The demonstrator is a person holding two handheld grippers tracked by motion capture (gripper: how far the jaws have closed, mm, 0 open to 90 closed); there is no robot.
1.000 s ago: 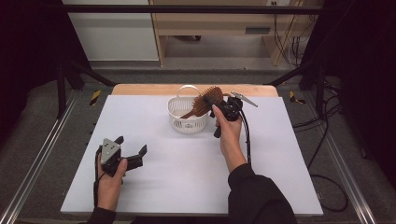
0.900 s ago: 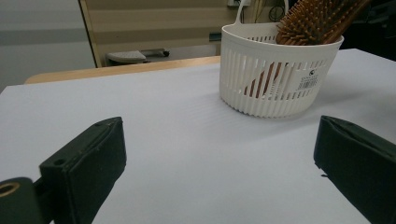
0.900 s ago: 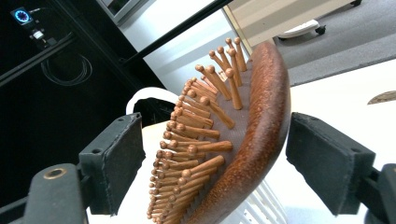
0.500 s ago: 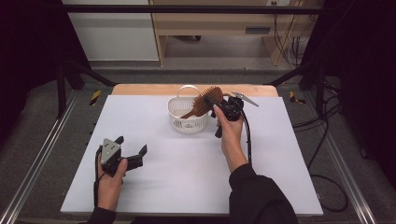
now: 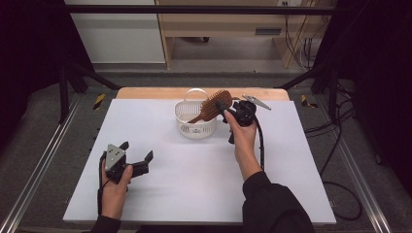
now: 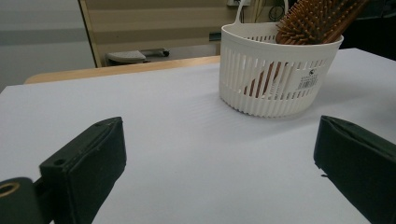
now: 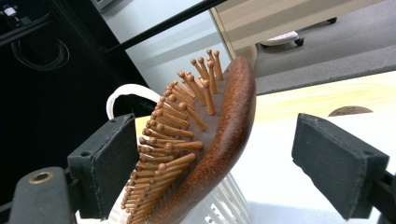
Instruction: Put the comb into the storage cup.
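At the far middle of the white table [image 5: 194,194], your right gripper [image 5: 229,109] hangs at the rim of the white slotted basket [image 5: 194,127], and its jaws have just been opening. The wooden hairbrush [image 5: 214,105] stands between them, yet in the right gripper view neither pad presses on it: the right pad stands well off the brush's back, and the left pad sits just beside the bristle tips. So the brush [image 7: 210,140] looks released. It leans in the basket with its handle down inside and its bristled head tilted up over the right rim, which suggests the placing is done and your next move is probably to draw the right gripper back without catching the head.

Near the left front edge, your left gripper [image 5: 138,158] rests low over the bare table with its jaws spread wide and nothing between them, well apart from the basket [image 6: 275,74].

Some things stay hard to read. The brush handle shows through the slots as a dim brown shape, so where its end rests is unclear. Whether bristles brush the left pad cannot be told. A small metal clip [image 5: 256,102] lies at the table's far edge, its form indistinct.
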